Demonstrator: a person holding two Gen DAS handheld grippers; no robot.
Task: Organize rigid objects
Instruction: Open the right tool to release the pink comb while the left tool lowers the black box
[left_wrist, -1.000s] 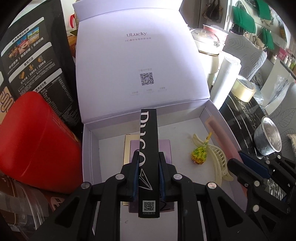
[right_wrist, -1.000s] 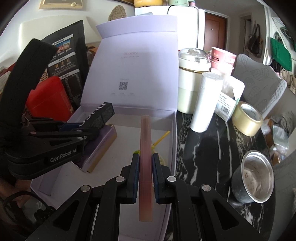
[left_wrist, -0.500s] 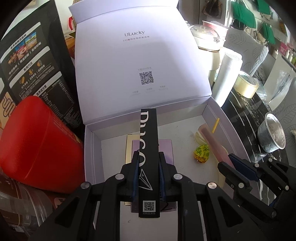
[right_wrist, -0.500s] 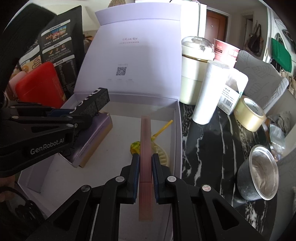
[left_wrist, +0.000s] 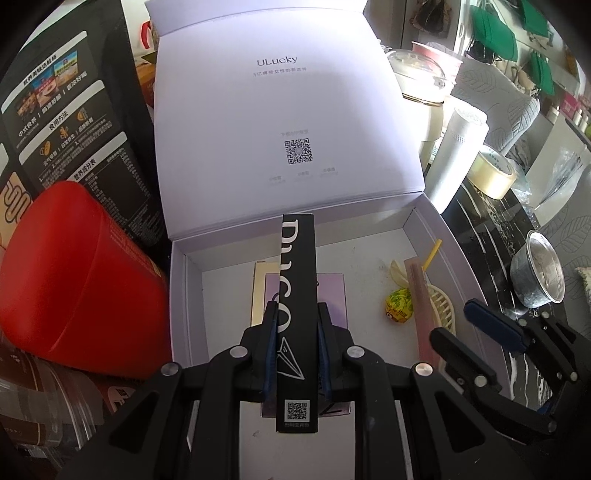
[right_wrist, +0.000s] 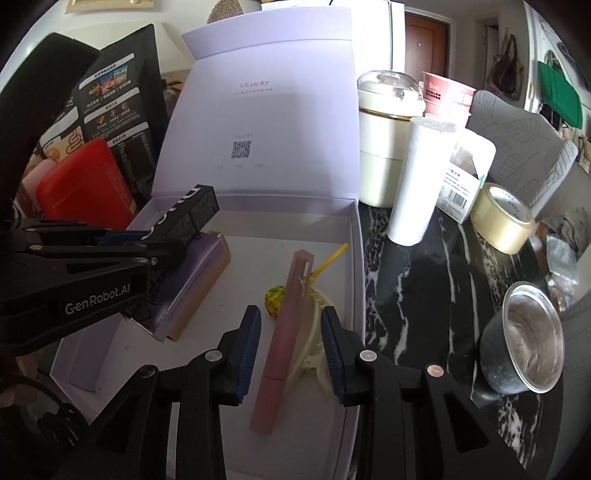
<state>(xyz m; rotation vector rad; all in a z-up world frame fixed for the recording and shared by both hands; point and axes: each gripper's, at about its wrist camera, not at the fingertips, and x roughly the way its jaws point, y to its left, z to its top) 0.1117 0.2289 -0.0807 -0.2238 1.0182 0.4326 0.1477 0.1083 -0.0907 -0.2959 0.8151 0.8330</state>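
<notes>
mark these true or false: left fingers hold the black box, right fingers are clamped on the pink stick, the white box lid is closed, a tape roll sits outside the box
1. The left gripper is clamped on the long black box. True.
2. The right gripper is clamped on the pink stick. False: its fingers have just been opening and stand clear of the stick, which lies in the white box.
3. The white box's lid is closed. False: it stands open.
4. A tape roll sits outside the box. True.
</notes>
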